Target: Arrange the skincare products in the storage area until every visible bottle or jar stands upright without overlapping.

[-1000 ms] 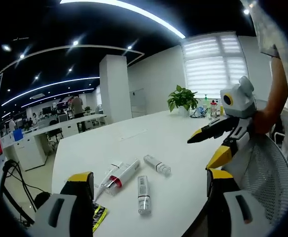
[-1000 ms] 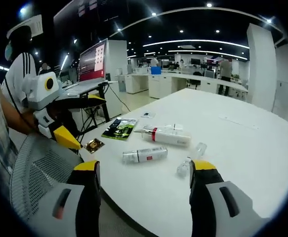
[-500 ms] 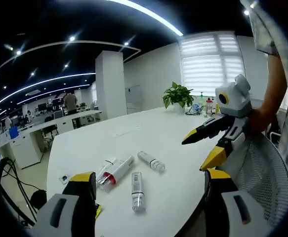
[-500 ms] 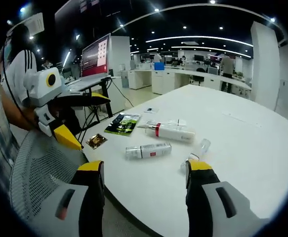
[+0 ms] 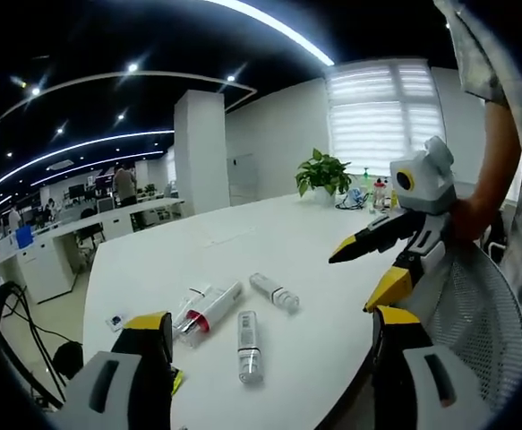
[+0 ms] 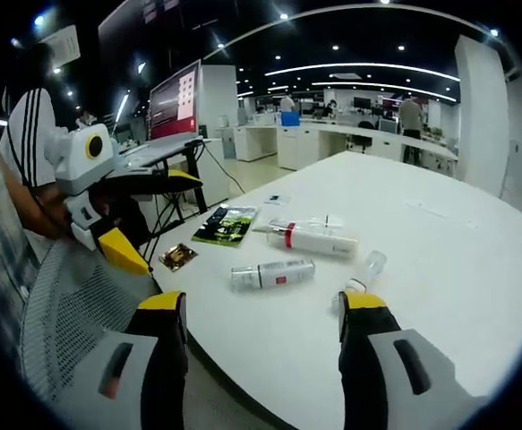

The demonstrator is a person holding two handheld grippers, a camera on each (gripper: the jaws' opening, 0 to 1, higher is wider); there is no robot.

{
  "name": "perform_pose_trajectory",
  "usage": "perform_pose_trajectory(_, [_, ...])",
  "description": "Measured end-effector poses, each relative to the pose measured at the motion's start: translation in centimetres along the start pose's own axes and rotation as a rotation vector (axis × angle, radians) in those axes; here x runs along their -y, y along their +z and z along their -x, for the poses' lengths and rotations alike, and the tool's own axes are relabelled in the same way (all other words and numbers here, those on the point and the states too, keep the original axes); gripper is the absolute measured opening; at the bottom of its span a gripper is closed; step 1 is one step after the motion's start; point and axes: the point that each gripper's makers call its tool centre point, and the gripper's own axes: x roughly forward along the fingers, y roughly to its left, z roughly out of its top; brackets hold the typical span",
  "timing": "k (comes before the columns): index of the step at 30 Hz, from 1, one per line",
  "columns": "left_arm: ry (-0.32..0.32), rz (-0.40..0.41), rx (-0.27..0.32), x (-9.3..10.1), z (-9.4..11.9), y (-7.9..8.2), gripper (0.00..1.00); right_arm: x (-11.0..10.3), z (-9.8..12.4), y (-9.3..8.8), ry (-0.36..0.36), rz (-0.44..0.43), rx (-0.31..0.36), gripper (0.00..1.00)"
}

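White and broad, the worktop (image 6: 440, 269) sits in a dim open-plan office, and the skincare products lie flat on it in a loose cluster near its edge. A slim silver spray bottle with a red label mark (image 6: 272, 273) lies nearest; beyond it rests a white tube with a red band (image 6: 314, 240), and to one side a small clear bottle (image 6: 361, 271), all apart from each other.

None stands upright yet. Both tools hover off the worktop with jaws wide and empty: the left tool (image 5: 265, 358) and the right tool (image 6: 261, 331).

Judging by reach, the silver bottle is the sensible first pick; gripping mid-body and tipping it onto its base should keep it from rolling.

A dark green printed leaflet (image 6: 226, 224) and a small brown square packet (image 6: 177, 257) lie at the worktop's edge, clear of the bottles. A mesh chair back (image 6: 72, 313) stands below that edge.
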Motion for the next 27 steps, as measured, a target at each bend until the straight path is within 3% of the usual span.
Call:
perform_pose_trajectory(7, [-0.010,0.007,-0.010,0.22,-0.12,-0.19,0.96,0.20,0.07,0.70,-0.008,0.021,0.041,0.68])
perform_pose_trajectory(12, [-0.019,0.016,-0.007,0.42,-0.13,-0.15,0.97,0.13,0.13,0.78,-0.009,0.035,0.045,0.69])
perform_pose_trajectory(18, [-0.025,0.036,0.000,0.44,-0.14,-0.03,0.98,0.89,0.19,0.70,-0.041,-0.009,0.031,0.79])
perform_pose_trajectory(27, [-0.028,0.103,0.022,0.16,-0.14,0.38,0.99,0.62,0.32,1.05,-0.038,0.015,0.043,0.78])
